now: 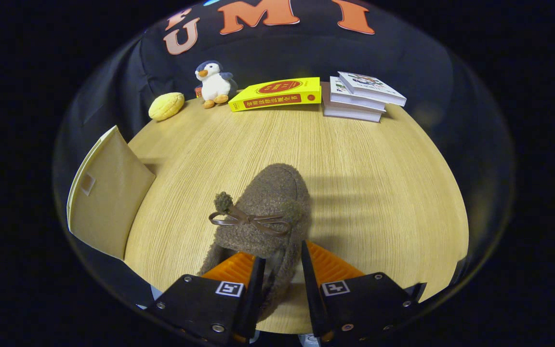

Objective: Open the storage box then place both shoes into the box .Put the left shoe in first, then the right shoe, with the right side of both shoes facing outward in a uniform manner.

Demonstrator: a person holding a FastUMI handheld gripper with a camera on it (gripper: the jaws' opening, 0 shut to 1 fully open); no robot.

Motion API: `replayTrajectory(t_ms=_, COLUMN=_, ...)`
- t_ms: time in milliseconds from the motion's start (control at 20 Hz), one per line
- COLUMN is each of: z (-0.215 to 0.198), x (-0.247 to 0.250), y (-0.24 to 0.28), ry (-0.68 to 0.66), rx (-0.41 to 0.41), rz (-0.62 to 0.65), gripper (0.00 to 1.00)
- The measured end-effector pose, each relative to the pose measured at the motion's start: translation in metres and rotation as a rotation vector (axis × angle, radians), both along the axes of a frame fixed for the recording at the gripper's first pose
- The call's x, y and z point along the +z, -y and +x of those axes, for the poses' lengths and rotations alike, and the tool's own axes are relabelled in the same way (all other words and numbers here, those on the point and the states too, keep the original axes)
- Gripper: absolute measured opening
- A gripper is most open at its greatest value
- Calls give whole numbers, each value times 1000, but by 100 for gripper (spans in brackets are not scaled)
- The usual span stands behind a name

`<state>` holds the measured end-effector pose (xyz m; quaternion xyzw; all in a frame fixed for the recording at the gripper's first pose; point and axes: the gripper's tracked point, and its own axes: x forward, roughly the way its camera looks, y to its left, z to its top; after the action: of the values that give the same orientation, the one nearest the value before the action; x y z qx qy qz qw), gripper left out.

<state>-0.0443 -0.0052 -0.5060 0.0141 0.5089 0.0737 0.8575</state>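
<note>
A brown fuzzy shoe (268,197) with a thin bow and small pom-poms lies on the wooden table (364,168), toe pointing away from me. My gripper (280,265) is shut on the shoe's rear rim: one finger sits inside the opening and the other outside its right wall, with the fuzzy edge pressed between them. Left of the shoe, a beige panel of the storage box (106,193) stands tilted at the table's edge. The rest of the box is hidden.
Along the far edge of the table sit a yellow round plush (166,106), a penguin toy (215,84), a yellow book (277,94) and a stack of white books (359,96). Bare wood stretches to the right of the shoe.
</note>
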Motion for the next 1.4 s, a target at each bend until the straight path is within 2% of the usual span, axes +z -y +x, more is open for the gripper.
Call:
replayTrajectory(t_ms=100, z=5, x=-4, y=0, ry=-9, rx=-26, rz=11, gripper=38)
replayTrajectory(t_ms=200, z=11, x=-3, y=9, ry=-3, rx=-66, rz=-3, gripper=26)
replayTrajectory(t_ms=250, z=12, x=-2, y=12, ry=-3, rx=-86, rz=-10, gripper=16)
replayTrajectory(t_ms=350, z=9, x=0, y=14, ry=-22, rx=-125, rz=-12, gripper=6)
replayTrajectory(t_ms=750, z=16, x=75, y=-24, ry=35, rx=-254, rz=24, gripper=4)
replayTrajectory(t_ms=1100, z=22, x=139, y=-112, ry=90, rx=-270, rz=64, gripper=4)
replayTrajectory(t_ms=1400, z=25, x=186, y=-192, ry=122, rx=-244, rz=112, gripper=4)
